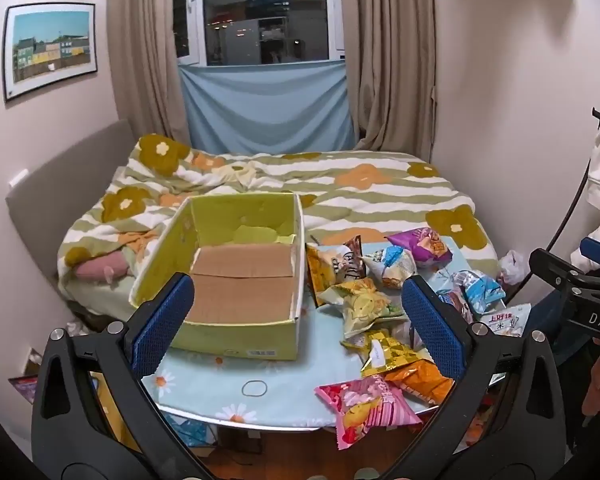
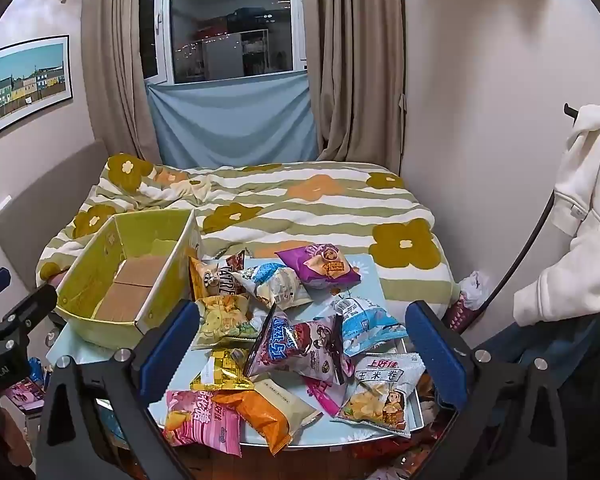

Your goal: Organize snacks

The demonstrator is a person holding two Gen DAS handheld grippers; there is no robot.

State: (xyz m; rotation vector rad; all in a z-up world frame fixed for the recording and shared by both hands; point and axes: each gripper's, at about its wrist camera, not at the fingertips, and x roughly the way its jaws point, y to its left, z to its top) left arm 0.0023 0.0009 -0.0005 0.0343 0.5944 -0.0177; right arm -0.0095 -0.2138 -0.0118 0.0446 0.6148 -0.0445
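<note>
An open yellow-green cardboard box (image 1: 236, 280) (image 2: 132, 280) stands empty on the left of a small table with a light blue daisy cloth (image 1: 236, 392) (image 2: 364, 280). Several snack bags lie in a loose pile to its right: a pink bag (image 1: 364, 408) (image 2: 204, 420), an orange bag (image 1: 420, 384) (image 2: 264, 412), a gold bag (image 1: 388, 352) (image 2: 224, 368), a purple bag (image 1: 420, 244) (image 2: 320, 264). My left gripper (image 1: 300, 328) is open and empty above the table's near edge. My right gripper (image 2: 304, 344) is open and empty over the pile.
A bed with a flowered striped quilt (image 1: 340, 188) (image 2: 300, 200) lies right behind the table. A white hoodie (image 2: 580, 208) hangs at the right. More packets lie on the floor under the table (image 2: 24, 392). The right gripper's body shows at the left wrist view's right edge (image 1: 580, 292).
</note>
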